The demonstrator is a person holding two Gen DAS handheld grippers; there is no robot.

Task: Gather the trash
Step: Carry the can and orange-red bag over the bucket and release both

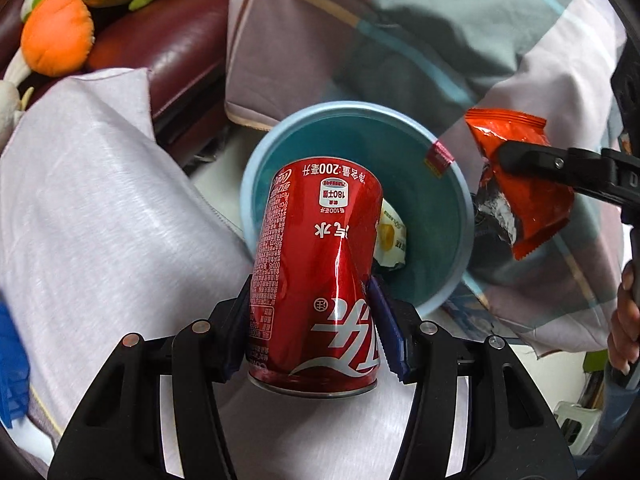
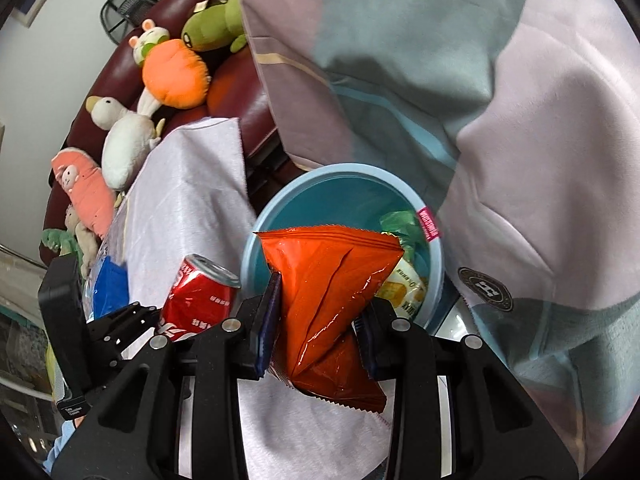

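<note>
Setting: bedding and pillows surrounded a blue bin [image 1: 256, 184] on the floor
Done: a yellow wrapper [image 1: 390, 236] already lay inside the bin
Left gripper [image 1: 314, 320]: jaws pinched a dented red can [image 1: 316, 256] over the rim
Right gripper [image 2: 316, 322]: jaws pinched an orange snack bag [image 2: 332, 292] above the bin
Left to do: both pieces awaited dropping

Open bin mouth [image 1: 256, 168] between bedding [image 1: 400, 32]
</note>
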